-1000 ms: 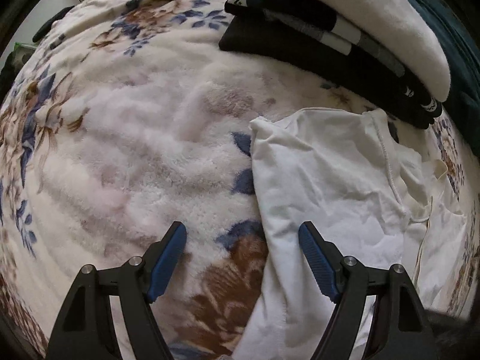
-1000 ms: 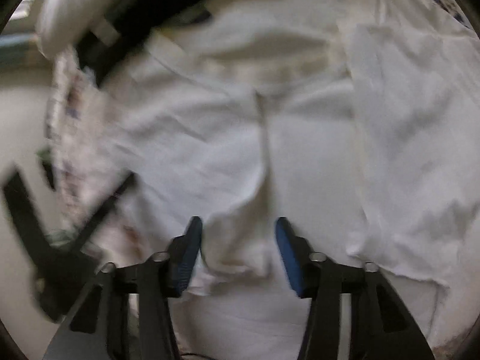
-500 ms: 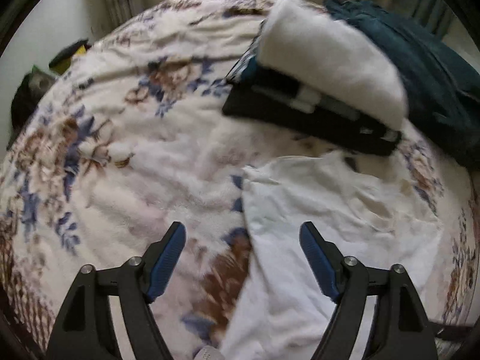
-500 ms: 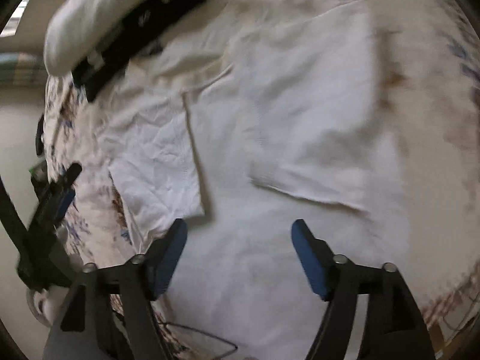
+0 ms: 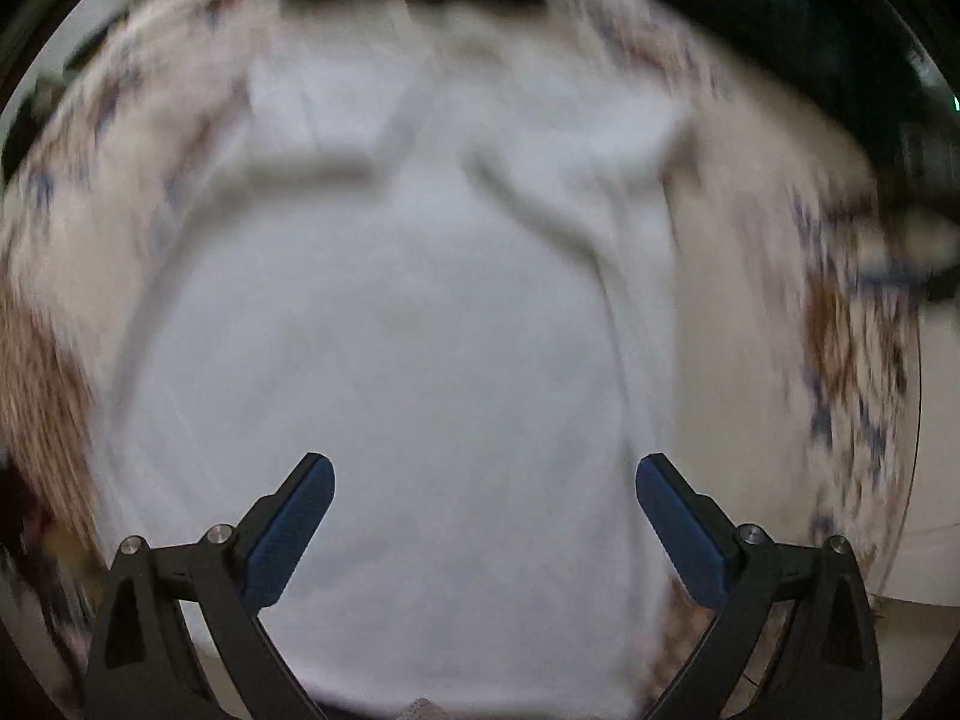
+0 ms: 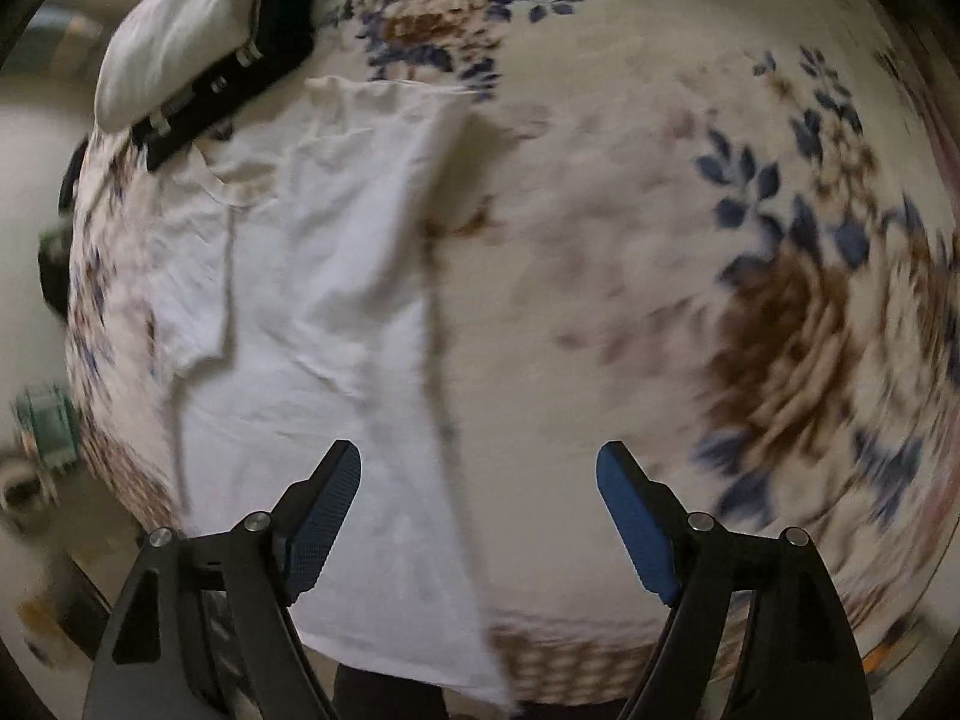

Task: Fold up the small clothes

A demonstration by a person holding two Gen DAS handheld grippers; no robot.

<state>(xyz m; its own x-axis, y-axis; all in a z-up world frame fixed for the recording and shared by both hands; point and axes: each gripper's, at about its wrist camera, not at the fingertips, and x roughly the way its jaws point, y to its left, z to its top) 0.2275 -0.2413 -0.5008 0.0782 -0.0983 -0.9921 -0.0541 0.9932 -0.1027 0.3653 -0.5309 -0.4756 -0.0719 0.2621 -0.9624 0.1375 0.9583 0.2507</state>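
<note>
Dim, soft light; heavy motion blur in left view, milder right; fisheye-dark edges.

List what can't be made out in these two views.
- Left wrist view: motion blur smears the white shirt; its folds and the floral blanket stay unclear.
- Right wrist view: the shirt's near hem is cut off by the bottom edge and the right claw.
- The folded pile is small; garments uncountable.
</note>
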